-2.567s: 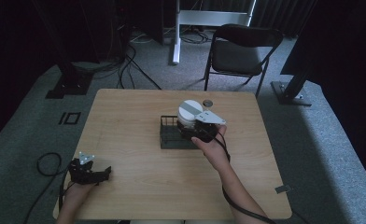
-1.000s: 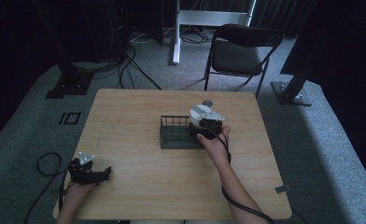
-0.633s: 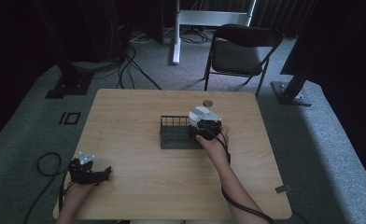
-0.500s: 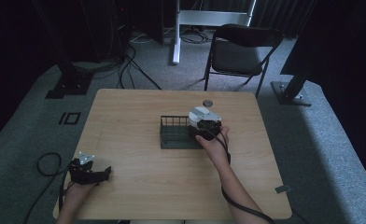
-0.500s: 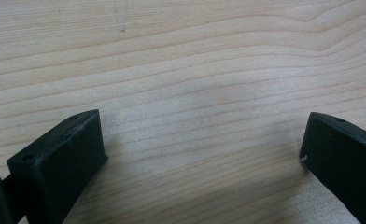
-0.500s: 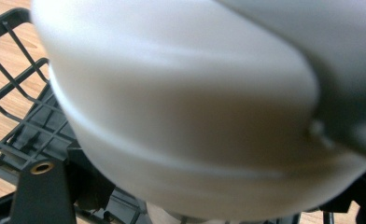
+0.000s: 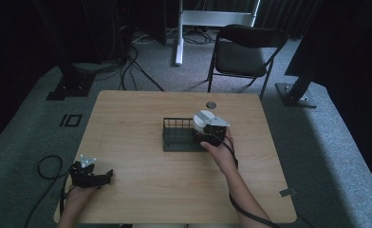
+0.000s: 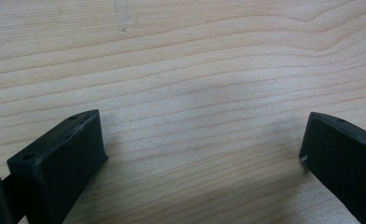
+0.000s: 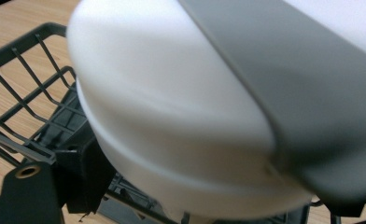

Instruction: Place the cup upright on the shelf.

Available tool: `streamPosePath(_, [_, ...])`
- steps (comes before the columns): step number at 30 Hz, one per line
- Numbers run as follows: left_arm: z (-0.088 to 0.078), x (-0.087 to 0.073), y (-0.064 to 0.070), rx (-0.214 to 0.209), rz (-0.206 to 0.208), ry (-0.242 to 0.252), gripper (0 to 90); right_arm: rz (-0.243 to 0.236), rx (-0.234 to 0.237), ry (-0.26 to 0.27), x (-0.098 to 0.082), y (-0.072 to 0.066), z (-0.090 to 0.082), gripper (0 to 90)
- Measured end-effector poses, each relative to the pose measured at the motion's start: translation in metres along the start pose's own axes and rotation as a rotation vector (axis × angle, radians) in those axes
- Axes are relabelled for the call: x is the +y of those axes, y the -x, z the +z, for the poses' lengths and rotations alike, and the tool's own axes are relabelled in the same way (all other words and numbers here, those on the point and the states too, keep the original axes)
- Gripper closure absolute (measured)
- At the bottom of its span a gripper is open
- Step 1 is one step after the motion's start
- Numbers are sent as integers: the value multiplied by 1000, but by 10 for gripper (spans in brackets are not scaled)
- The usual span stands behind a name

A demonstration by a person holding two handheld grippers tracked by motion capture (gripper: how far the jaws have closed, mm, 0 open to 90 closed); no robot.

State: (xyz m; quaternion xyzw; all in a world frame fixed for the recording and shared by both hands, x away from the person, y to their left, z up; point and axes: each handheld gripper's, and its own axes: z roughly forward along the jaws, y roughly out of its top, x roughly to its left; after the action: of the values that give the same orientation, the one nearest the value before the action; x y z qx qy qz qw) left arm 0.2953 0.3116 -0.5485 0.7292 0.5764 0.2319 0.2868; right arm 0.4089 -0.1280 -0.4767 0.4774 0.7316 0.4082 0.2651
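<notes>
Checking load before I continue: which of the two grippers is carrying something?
The right gripper, at the black wire rack, holds a white bowl over it. The left gripper is open above bare table.

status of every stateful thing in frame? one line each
left gripper: open, jaws wide apart over bare table, holding nothing.
right gripper: at the rack's right end, against the white bowl; whether it is shut cannot be told.
white bowl: tilted on its side, in the rack's right end.
wire rack: upright on the table, rest of it unfilled.
folding chair: unfolded, unoccupied, beyond the table.
</notes>
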Motion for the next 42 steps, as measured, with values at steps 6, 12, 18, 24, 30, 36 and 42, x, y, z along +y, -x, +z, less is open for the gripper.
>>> streamPosePath(6, [0,0,0,0,0,0,1,13,21,21,-3,3,-6,130])
streamPosePath(12, [0,0,0,0,0,0,1,3,37,44,-6,4,-12,130])
streamPosePath(18, [0,0,0,0,0,0,1,-13,46,70,-6,4,-23,127])
streamPosePath(24, [0,0,0,0,0,0,1,-16,62,82,-9,5,-32,127])
streamPosePath(30, [0,0,0,0,0,0,1,-17,68,95,-13,7,-41,127])
streamPosePath(36, [0,0,0,0,0,0,1,-16,62,99,-21,12,-48,127])
streamPosePath(42, [0,0,0,0,0,0,1,-7,44,107,-30,23,-54,127])
